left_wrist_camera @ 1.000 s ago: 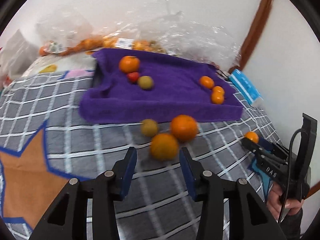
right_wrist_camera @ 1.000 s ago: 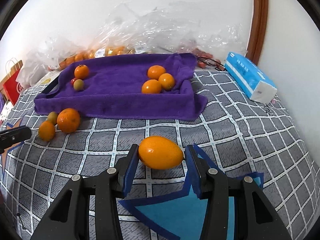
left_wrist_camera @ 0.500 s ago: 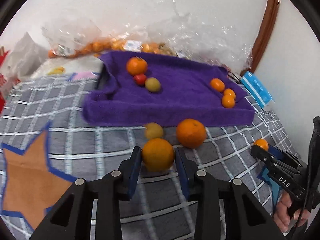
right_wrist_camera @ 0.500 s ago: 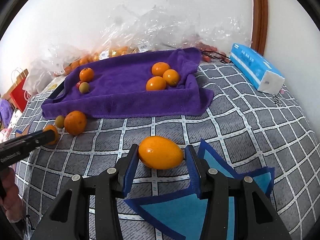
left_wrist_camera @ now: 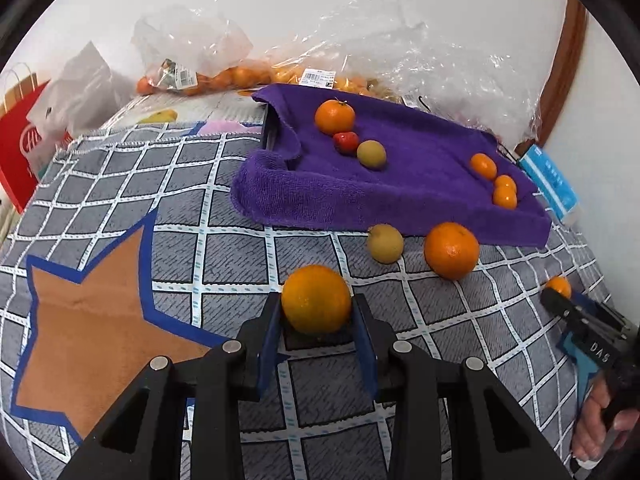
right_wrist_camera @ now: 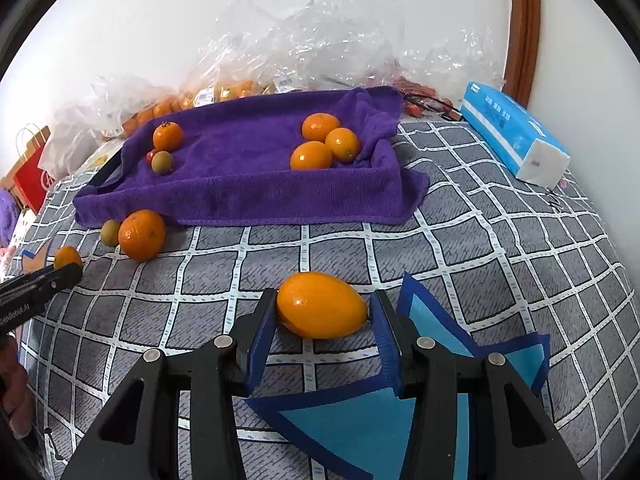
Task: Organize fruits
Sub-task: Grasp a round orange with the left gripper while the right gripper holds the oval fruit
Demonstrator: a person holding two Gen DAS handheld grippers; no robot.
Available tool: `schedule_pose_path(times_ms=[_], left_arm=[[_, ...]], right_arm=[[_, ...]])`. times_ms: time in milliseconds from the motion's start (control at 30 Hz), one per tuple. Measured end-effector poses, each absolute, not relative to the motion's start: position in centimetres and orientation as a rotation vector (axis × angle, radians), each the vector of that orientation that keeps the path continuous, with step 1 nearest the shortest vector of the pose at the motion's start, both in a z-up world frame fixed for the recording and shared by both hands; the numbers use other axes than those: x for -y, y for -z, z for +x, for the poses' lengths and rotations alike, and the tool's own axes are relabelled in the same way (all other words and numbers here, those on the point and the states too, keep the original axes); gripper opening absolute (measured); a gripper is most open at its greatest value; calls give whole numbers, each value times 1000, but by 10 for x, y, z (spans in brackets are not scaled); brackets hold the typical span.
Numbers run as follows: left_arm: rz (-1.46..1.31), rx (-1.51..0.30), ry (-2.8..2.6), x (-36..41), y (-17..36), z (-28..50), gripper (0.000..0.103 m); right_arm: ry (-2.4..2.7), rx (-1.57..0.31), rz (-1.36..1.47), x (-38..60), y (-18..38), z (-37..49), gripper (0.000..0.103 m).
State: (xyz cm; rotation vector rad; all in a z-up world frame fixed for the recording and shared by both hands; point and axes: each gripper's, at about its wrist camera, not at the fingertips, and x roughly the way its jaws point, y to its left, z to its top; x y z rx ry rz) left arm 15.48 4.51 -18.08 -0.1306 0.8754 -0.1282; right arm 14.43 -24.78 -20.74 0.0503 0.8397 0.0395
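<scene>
Since a second ago, left hand-held gripper [left_wrist_camera: 316, 320] has clamped an orange [left_wrist_camera: 316, 298]; right hand-held gripper [right_wrist_camera: 322, 320] grips an oval fruit [right_wrist_camera: 321, 311]. Six fruits sit on the towel [left_wrist_camera: 420, 184]; two remain on the bed [left_wrist_camera: 240, 256] by its front edge.

The purple towel [right_wrist_camera: 248, 196] is thick, matt terry cloth. The checked blanket [right_wrist_camera: 500, 240] is woven fabric. The oval fruit [right_wrist_camera: 321, 311] is smooth and glossy; the round orange [left_wrist_camera: 316, 298] is dimpled. Crinkled clear plastic bags [right_wrist_camera: 320, 52] shine behind.
</scene>
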Motion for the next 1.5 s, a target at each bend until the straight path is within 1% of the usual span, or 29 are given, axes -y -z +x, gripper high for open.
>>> schedule_pose_path(times_ms=[267, 500, 1500], left_arm=[[-135, -876, 129, -44, 183, 156, 33], [-257, -861, 184, -58, 184, 156, 32], [-359, -833, 245, -71, 185, 155, 32]], right_arm=[[-56, -848, 37, 245, 209, 147, 47], [-57, -850, 39, 246, 209, 147, 47], [-75, -841, 49, 247, 210, 145, 46]])
